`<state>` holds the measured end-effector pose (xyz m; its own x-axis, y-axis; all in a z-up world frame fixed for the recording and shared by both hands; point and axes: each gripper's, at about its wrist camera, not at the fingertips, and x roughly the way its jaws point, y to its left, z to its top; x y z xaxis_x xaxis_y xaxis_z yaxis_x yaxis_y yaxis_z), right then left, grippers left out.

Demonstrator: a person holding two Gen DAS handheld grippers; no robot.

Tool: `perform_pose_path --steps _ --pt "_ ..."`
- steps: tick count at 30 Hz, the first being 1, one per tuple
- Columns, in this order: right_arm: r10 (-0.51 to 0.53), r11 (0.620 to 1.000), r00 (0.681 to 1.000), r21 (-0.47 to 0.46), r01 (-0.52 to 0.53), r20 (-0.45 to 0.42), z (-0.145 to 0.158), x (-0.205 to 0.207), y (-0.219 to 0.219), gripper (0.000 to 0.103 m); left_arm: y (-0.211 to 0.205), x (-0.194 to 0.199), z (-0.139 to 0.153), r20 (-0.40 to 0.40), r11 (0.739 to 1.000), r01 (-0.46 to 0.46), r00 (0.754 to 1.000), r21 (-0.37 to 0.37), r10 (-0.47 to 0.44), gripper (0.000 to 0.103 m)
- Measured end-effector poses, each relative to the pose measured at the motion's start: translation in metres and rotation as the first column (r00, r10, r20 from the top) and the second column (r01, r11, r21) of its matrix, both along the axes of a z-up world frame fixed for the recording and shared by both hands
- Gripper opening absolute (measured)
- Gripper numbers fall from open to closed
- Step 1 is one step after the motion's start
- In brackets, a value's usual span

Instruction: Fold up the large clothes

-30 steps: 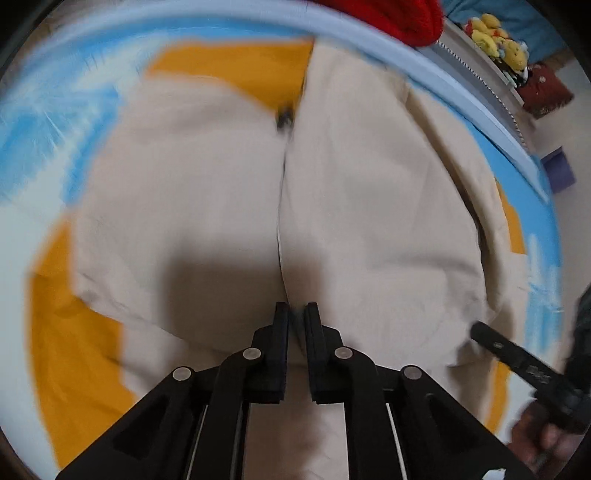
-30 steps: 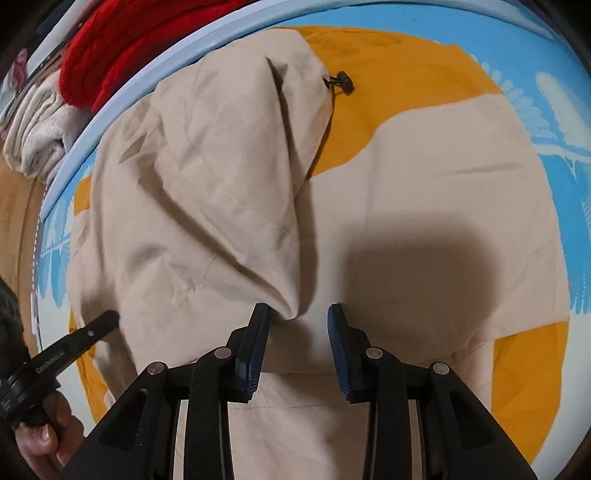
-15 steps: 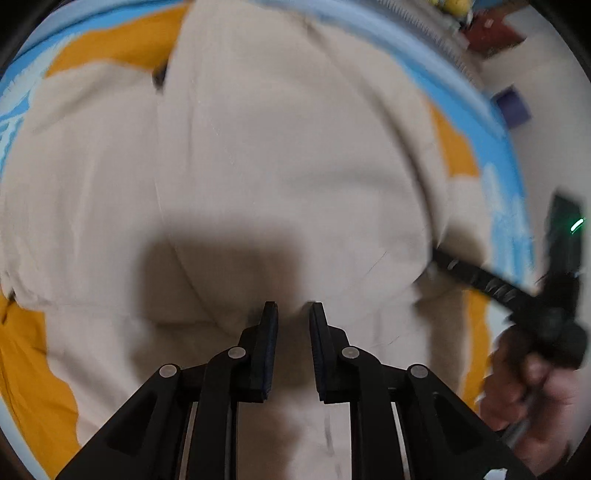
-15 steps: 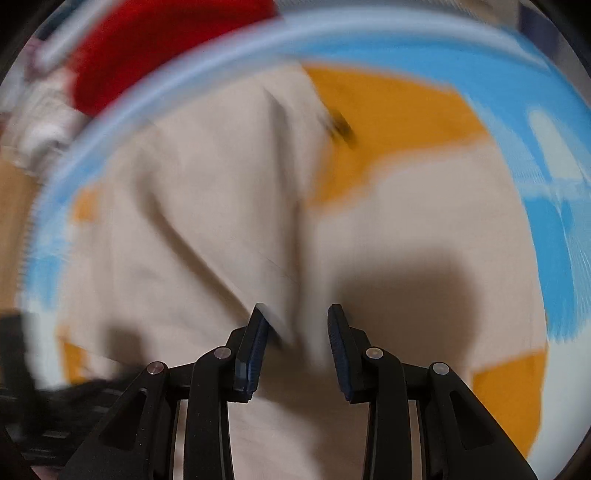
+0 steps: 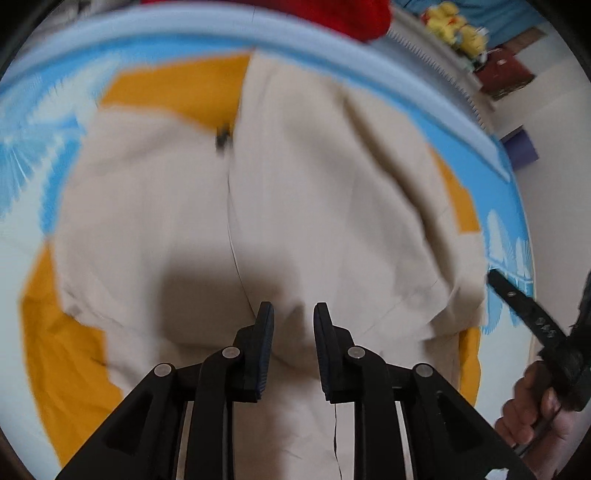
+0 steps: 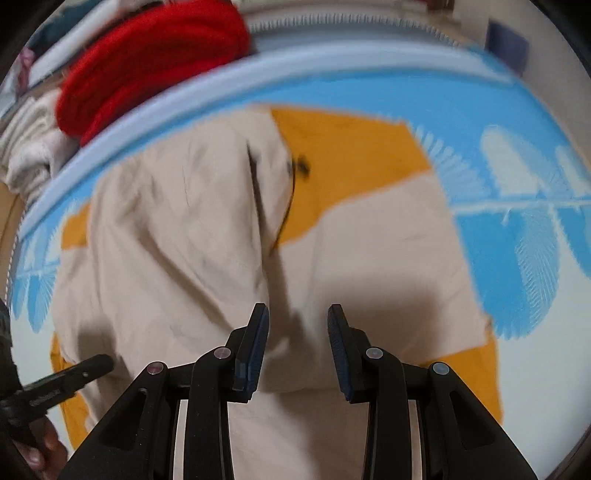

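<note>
A large beige garment [image 5: 314, 206] lies spread on a blue, orange and white patterned bed cover [image 5: 55, 350]. One side panel is folded over the middle, with a black cord toggle [image 5: 222, 138] at its edge. The garment also fills the right wrist view [image 6: 177, 240], toggle [image 6: 302, 166] near the top. My left gripper [image 5: 293, 317] hovers just above the cloth, jaws a little apart and empty. My right gripper [image 6: 297, 321] is open and empty above the fold edge. Each gripper shows in the other's view, the right one [image 5: 517, 306] and the left one [image 6: 74, 373].
A red knitted item [image 6: 155, 62] and white folded cloth [image 6: 29, 155] lie beyond the bed's pale blue rim [image 6: 258, 77]. Yellow plush toys [image 5: 458, 26], a dark red box [image 5: 506, 77] and a purple object [image 5: 522, 147] sit at the far right.
My left gripper has opened from nearly shut to a small gap and swung back to face the toggle. The right gripper has pulled back and tilted up, so more of the red item shows.
</note>
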<state>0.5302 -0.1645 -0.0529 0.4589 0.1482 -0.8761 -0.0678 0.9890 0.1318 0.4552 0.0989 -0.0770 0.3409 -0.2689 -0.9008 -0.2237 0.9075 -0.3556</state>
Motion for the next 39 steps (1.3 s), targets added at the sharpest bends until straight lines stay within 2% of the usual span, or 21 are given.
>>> perform_pose_path --steps 5,9,13,15,16,17,18,20,23,25,28,29,30,32,34,37,39 --pt "0.009 0.997 0.969 0.076 -0.028 0.248 0.067 -0.026 -0.011 0.034 0.020 -0.041 0.050 0.171 0.996 -0.045 0.985 0.074 0.032 0.019" --pt "0.047 0.995 0.927 0.062 -0.076 0.373 0.108 -0.051 -0.018 0.035 0.024 -0.058 0.079 0.269 0.987 -0.029 0.963 0.159 -0.015 0.019" --pt "0.073 0.994 0.892 0.038 -0.100 0.445 0.139 -0.090 -0.036 0.034 0.020 -0.089 0.103 0.333 0.979 0.002 0.940 0.202 -0.070 0.018" --pt "0.080 0.993 0.877 0.034 -0.109 0.474 0.154 -0.116 -0.049 0.033 0.026 -0.114 0.119 0.367 0.974 0.002 0.926 0.226 -0.087 0.014" --pt "0.080 0.993 0.869 0.039 -0.114 0.488 0.161 -0.128 -0.055 0.029 0.030 -0.132 0.128 0.386 0.967 -0.003 0.917 0.253 -0.098 0.011" --pt "0.080 0.991 0.857 0.049 -0.122 0.510 0.172 -0.143 -0.063 0.015 0.033 -0.144 0.134 0.394 0.964 -0.007 0.913 0.265 -0.101 0.010" --pt "0.075 0.991 0.847 0.056 -0.123 0.526 0.181 -0.157 -0.072 0.010 0.035 -0.160 0.139 0.402 0.961 -0.015 0.910 0.276 -0.102 0.008" --pt "0.045 0.990 0.830 0.084 -0.110 0.556 0.198 -0.191 -0.092 0.010 0.046 -0.199 0.146 0.403 0.965 -0.031 0.912 0.262 -0.080 0.007" --pt "0.009 0.988 0.817 0.123 -0.098 0.577 0.211 -0.243 -0.126 0.010 0.059 -0.246 0.140 0.380 0.967 -0.046 0.923 0.252 -0.055 0.006" --pt "-0.005 0.990 0.825 0.119 -0.075 0.564 0.207 -0.273 -0.149 0.012 0.070 -0.284 0.130 0.358 0.967 -0.071 0.934 0.244 -0.022 0.006" --pt "-0.053 0.987 0.869 0.155 -0.028 0.492 0.185 -0.310 -0.187 0.013 0.083 -0.323 0.111 0.312 0.973 -0.115 0.949 0.198 0.049 0.006" --pt "-0.067 0.986 0.888 0.166 -0.010 0.455 0.174 -0.319 -0.199 0.017 0.089 -0.336 0.103 0.281 0.975 -0.130 0.957 0.179 0.076 0.006" --pt "-0.081 0.985 0.907 0.174 0.008 0.414 0.159 -0.325 -0.209 0.025 0.091 -0.343 0.098 0.256 0.976 -0.139 0.962 0.168 0.094 0.006" --pt "-0.107 0.983 0.940 0.174 0.052 0.323 0.119 -0.334 -0.227 0.031 0.101 -0.358 0.085 0.187 0.979 -0.164 0.973 0.124 0.139 0.006" --pt "-0.133 0.983 0.972 0.152 0.104 0.192 0.078 -0.333 -0.236 0.031 0.111 -0.368 0.074 0.151 0.979 -0.186 0.973 0.081 0.173 0.006" --pt "-0.166 0.974 0.986 0.157 0.162 0.014 0.031 -0.323 -0.247 0.031 0.127 -0.376 0.046 0.091 0.970 -0.239 0.968 0.051 0.233 0.005" --pt "-0.164 0.977 0.984 0.126 0.173 -0.076 0.006 -0.314 -0.247 0.031 0.139 -0.378 0.017 0.034 0.959 -0.280 0.959 -0.031 0.281 0.005"
